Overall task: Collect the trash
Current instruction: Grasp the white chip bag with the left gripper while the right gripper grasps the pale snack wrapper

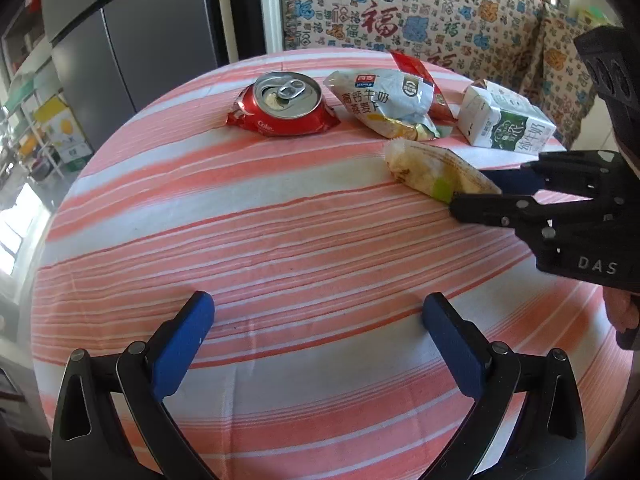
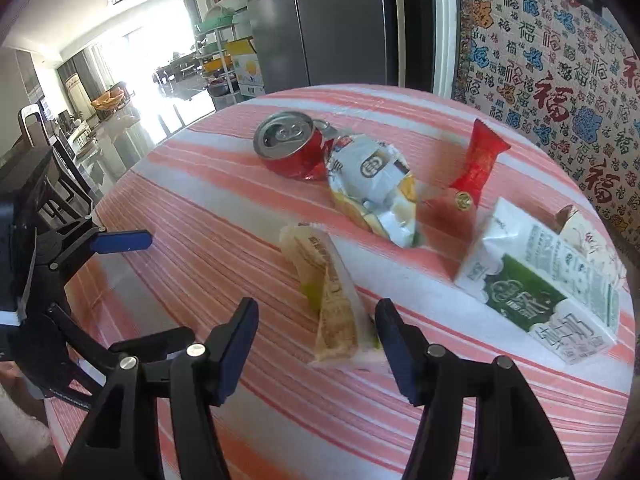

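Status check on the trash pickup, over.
Left tool open, empty, above bare tablecloth. Right tool straddling the pale wrapper, grip unconfirmed. Can, snack bag, milk carton uncollected. Nothing blocking.

Black fingers (image 1: 182,344), blue pads, silver screws

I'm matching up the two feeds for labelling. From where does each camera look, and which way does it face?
Left wrist: sits on the left gripper, looking down across the striped tablecloth toward the crushed can; its own open fingers show, and the right gripper at the right.
Right wrist: sits on the right gripper, looking down at the yellowish wrapper between its fingers; the left gripper shows at the left.
Shared: can, wrappers, milk carton, patterned cloth.
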Available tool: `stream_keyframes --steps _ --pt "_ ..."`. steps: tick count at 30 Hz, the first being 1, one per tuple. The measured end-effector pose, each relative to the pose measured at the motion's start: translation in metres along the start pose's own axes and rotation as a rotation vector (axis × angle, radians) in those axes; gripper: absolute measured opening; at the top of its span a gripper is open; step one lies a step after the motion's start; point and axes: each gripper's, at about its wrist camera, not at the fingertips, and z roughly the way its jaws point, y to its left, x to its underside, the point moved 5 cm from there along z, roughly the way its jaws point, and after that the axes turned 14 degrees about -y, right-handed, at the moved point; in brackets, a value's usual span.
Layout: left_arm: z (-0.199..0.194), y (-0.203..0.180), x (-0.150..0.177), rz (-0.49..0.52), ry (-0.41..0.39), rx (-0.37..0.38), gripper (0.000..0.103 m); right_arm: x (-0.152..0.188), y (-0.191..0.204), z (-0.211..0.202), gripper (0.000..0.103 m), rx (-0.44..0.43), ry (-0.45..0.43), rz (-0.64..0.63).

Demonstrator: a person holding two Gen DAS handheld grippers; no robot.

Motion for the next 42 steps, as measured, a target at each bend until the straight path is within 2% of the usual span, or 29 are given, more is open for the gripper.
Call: stream_keyframes --steps 1,5,6,9,11,14,16,19,21,22,23,25,27,29,33,36,39,41,42 --pt "0.000 0.000 0.000 -0.003 -0.002 -0.004 0.103 0.002 0.000 -0.001 0.028 0.032 -0.002 -0.008" --pt "-0.001 -0.003 -0.001 -0.035 -0.008 -0.029 0.102 0.025 -0.009 -0.038 0.027 0.124 -0.022 0.038" --pt "-0.001 -0.006 -0.003 -0.053 -0.007 -0.017 0.102 0.036 -0.014 -0.054 0.027 0.151 -0.020 0.066" --pt "0.000 -0.026 -0.019 -0.155 0.010 0.085 0.102 0.069 -0.026 -0.091 0.027 0.220 -0.013 0.136" --pt "0.006 -0.038 -0.039 -0.217 0.021 0.094 0.102 0.084 -0.029 -0.105 0.027 0.234 -0.035 0.173" --pt "0.026 -0.053 -0.071 -0.270 0.009 0.056 0.102 0.085 -0.027 -0.109 0.027 0.250 -0.045 0.150" --pt "0.047 -0.058 -0.088 -0.294 0.009 -0.011 0.102 0.085 -0.023 -0.107 0.027 0.239 -0.052 0.130" --pt "0.071 -0.065 -0.106 -0.324 -0.017 -0.042 0.102 0.086 -0.022 -0.108 0.027 0.244 -0.067 0.136" --pt "0.084 -0.065 -0.110 -0.324 -0.027 -0.091 0.101 0.086 -0.023 -0.107 0.027 0.246 -0.069 0.134" --pt "0.088 -0.063 -0.108 -0.326 -0.032 -0.112 0.093 0.086 -0.023 -0.107 0.027 0.246 -0.073 0.132" --pt "0.092 -0.061 -0.106 -0.329 -0.038 -0.120 0.071 0.088 -0.022 -0.108 0.027 0.245 -0.077 0.131" --pt "0.094 -0.060 -0.103 -0.337 -0.047 -0.073 0.051 0.089 -0.023 -0.109 0.027 0.241 -0.081 0.135" --pt "0.084 -0.057 -0.101 -0.308 -0.079 -0.081 0.044 0.092 -0.023 -0.113 0.027 0.242 -0.081 0.141" --pt "0.073 -0.058 -0.095 -0.257 -0.073 -0.037 0.039 0.093 -0.026 -0.118 0.027 0.257 -0.083 0.144" --pt "0.035 -0.067 -0.071 -0.120 -0.006 0.130 0.038 0.088 -0.042 -0.131 0.027 0.338 -0.115 0.167" --pt "0.000 -0.078 -0.036 0.051 0.092 0.297 0.039 0.086 -0.054 -0.137 0.027 0.417 -0.108 0.149" --pt "-0.024 -0.081 -0.010 0.174 0.101 0.317 0.046 0.089 -0.056 -0.136 0.027 0.414 -0.073 0.155" --pt "-0.029 -0.076 -0.003 0.154 0.091 0.288 0.068 0.092 -0.055 -0.132 0.030 0.367 -0.055 0.182" --pt "-0.031 -0.072 -0.002 0.134 0.076 0.265 0.074 0.093 -0.052 -0.130 0.031 0.341 -0.047 0.193"
